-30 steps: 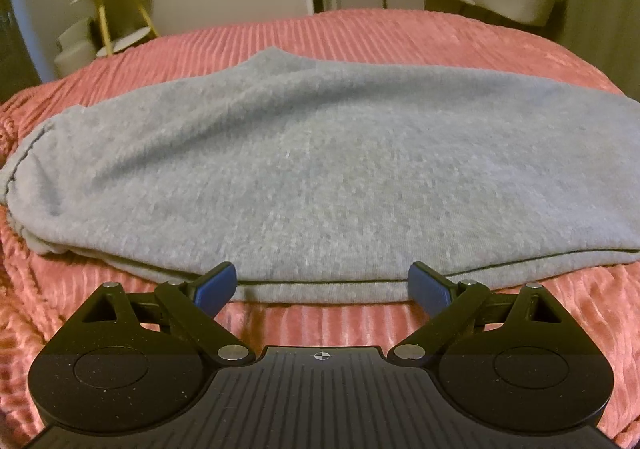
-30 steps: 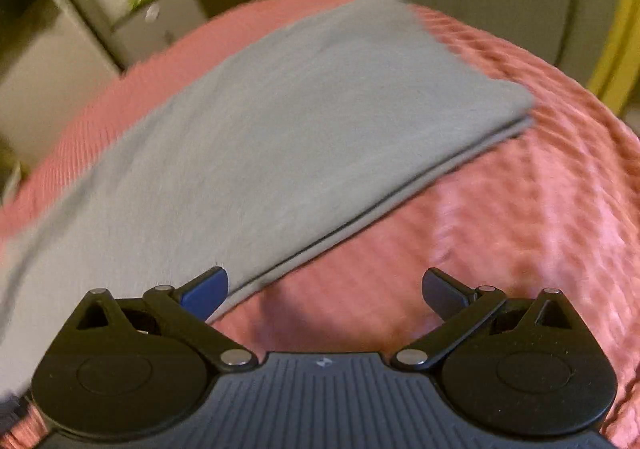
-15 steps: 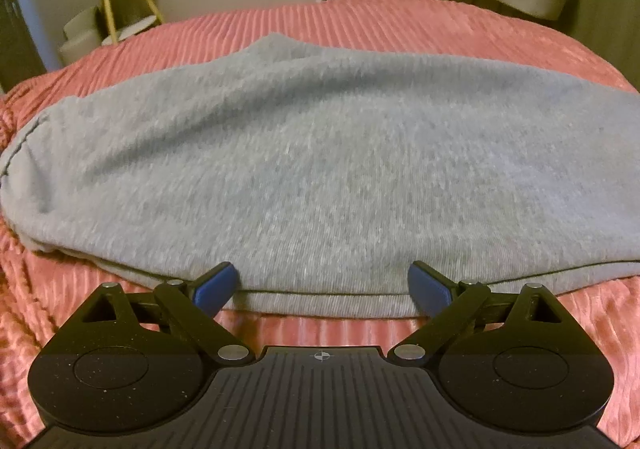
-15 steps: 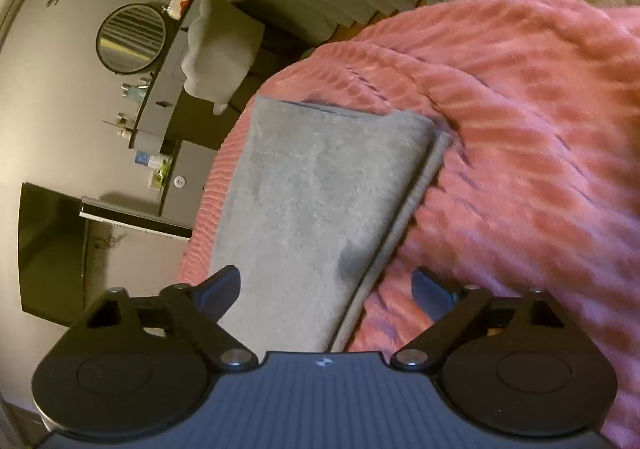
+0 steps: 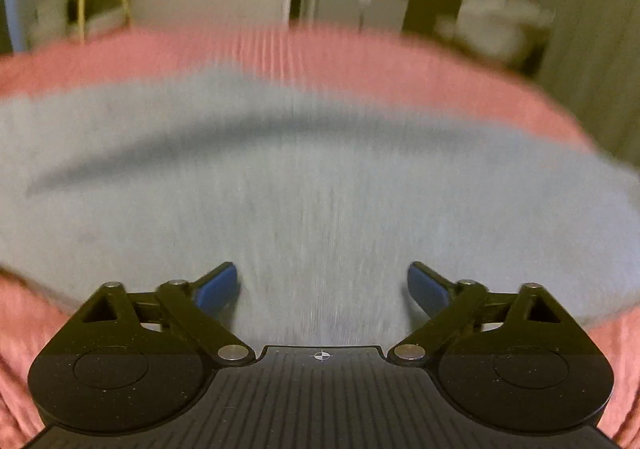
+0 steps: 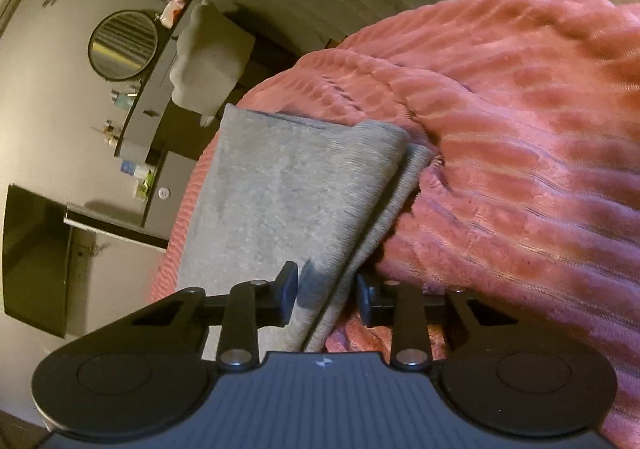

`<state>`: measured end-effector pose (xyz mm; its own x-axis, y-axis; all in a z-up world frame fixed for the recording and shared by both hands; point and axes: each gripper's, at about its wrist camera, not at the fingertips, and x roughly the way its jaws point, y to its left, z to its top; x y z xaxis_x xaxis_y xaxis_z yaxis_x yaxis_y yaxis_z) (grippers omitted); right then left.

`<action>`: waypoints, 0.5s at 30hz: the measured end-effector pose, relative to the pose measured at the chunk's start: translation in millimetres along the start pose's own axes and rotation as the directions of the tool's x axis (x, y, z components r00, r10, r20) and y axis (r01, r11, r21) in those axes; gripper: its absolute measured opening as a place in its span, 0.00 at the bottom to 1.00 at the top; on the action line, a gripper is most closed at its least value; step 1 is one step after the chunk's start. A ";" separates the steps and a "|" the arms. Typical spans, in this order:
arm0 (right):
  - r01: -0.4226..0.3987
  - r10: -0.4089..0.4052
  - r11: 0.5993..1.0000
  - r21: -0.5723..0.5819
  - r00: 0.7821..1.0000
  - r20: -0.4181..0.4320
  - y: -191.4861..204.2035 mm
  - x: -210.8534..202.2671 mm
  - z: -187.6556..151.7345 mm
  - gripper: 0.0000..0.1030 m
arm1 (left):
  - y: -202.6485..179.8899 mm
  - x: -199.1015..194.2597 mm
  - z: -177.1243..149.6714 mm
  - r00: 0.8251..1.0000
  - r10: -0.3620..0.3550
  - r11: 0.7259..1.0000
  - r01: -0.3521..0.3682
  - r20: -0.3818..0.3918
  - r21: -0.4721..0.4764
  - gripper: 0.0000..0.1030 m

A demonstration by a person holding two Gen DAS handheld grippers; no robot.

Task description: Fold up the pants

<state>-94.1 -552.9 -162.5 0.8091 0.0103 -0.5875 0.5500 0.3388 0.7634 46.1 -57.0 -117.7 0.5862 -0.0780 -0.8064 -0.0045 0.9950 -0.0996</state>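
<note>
1. Left wrist view, blurred: I see the grey pants (image 5: 320,185) lying across the bed's ribbed pink blanket (image 5: 360,61). My left hand-held gripper (image 5: 323,283) is spread wide over the near edge, jaws closing, pads clear of cloth.
2. Right wrist view: my right hand-held gripper (image 6: 327,295) is closing around the pants' (image 6: 280,189) layered edge, blanket (image 6: 520,169) alongside. A round mirror (image 6: 123,45) hangs on the wall.

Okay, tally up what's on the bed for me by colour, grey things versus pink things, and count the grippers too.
Grey: 1, the folded pants
Pink: 1, the ribbed bedspread under them
Black grippers with blue pads: 2, the left gripper, closing over the pants, and the right gripper, closing with the pants' edge between its jaws
Total: 4
</note>
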 end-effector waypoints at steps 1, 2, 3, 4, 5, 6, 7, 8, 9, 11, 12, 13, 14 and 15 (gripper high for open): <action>0.004 -0.004 1.000 0.000 1.000 -0.004 1.6 0.8 0.6 0.29 | -2.7 6.1 -3.4 0.999 0.030 0.999 -0.028 -0.029 0.040 0.86; 0.011 -0.011 1.000 -0.006 1.000 -0.008 3.2 1.3 1.2 0.29 | -7.5 3.2 -7.5 0.999 0.046 0.995 -0.046 -0.006 0.093 0.86; 0.018 -0.018 1.000 -0.014 1.000 -0.009 5.3 2.3 1.0 0.29 | -10.1 -1.2 -8.5 0.999 0.050 0.992 -0.048 -0.009 0.114 0.85; 0.024 -0.024 0.999 -0.024 1.000 -0.007 7.1 2.9 0.4 0.29 | -11.1 -3.8 -10.3 0.999 0.039 0.992 -0.035 -0.028 0.120 0.84; 0.029 -0.029 0.999 -0.035 1.000 -0.006 7.9 3.4 -0.2 0.29 | -10.0 -6.1 -12.7 0.999 0.027 0.992 -0.021 -0.044 0.120 0.84; 0.033 -0.033 0.998 -0.050 0.999 -0.006 10.5 4.8 -0.3 0.29 | -7.8 -8.3 -16.1 0.998 0.009 0.993 -0.002 -0.062 0.119 0.84; 0.032 -0.033 0.998 -0.060 0.999 -0.006 11.7 5.2 -0.8 0.32 | -6.7 -8.9 -19.7 0.997 -0.004 0.992 0.014 -0.077 0.123 0.84; 0.022 -0.022 0.997 -0.070 1.000 -0.004 12.2 5.3 -1.0 0.39 | -5.8 -8.6 -22.0 0.996 -0.011 0.991 0.024 -0.093 0.131 0.84; -0.002 0.002 0.997 -0.075 1.000 -0.003 12.2 4.9 -1.7 0.43 | -5.5 -9.0 -22.5 0.995 -0.010 0.991 0.023 -0.095 0.134 0.84; -0.007 0.006 0.997 -0.072 1.000 -0.015 13.9 5.2 0.1 0.45 | -5.7 -15.1 -21.8 0.999 -0.015 0.992 0.022 -0.051 0.124 0.82; -0.004 0.003 0.999 -0.046 1.000 -0.022 14.5 5.1 3.0 0.45 | -5.6 -21.4 -21.3 1.000 -0.028 0.992 0.030 -0.013 0.120 0.82; -0.008 0.008 1.000 -0.010 1.000 -0.024 13.9 4.4 6.1 0.48 | -5.5 -27.1 -21.3 0.999 -0.051 0.992 0.049 0.018 0.119 0.83; -0.017 0.018 1.000 0.026 1.000 -0.020 12.5 3.7 8.8 0.49 | -4.0 -32.8 -20.8 0.995 -0.087 0.990 0.081 0.051 0.114 0.85; -0.023 0.024 0.998 0.056 1.000 -0.017 11.1 3.7 11.1 0.50 | -2.1 -36.0 -20.3 0.991 -0.113 0.989 0.105 0.073 0.106 0.87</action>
<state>-82.7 -559.5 -153.2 0.8185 0.0348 -0.5735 0.5419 0.2851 0.7906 8.6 -57.5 -100.3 0.6402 -0.1857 -0.7454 0.1430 0.9822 -0.1219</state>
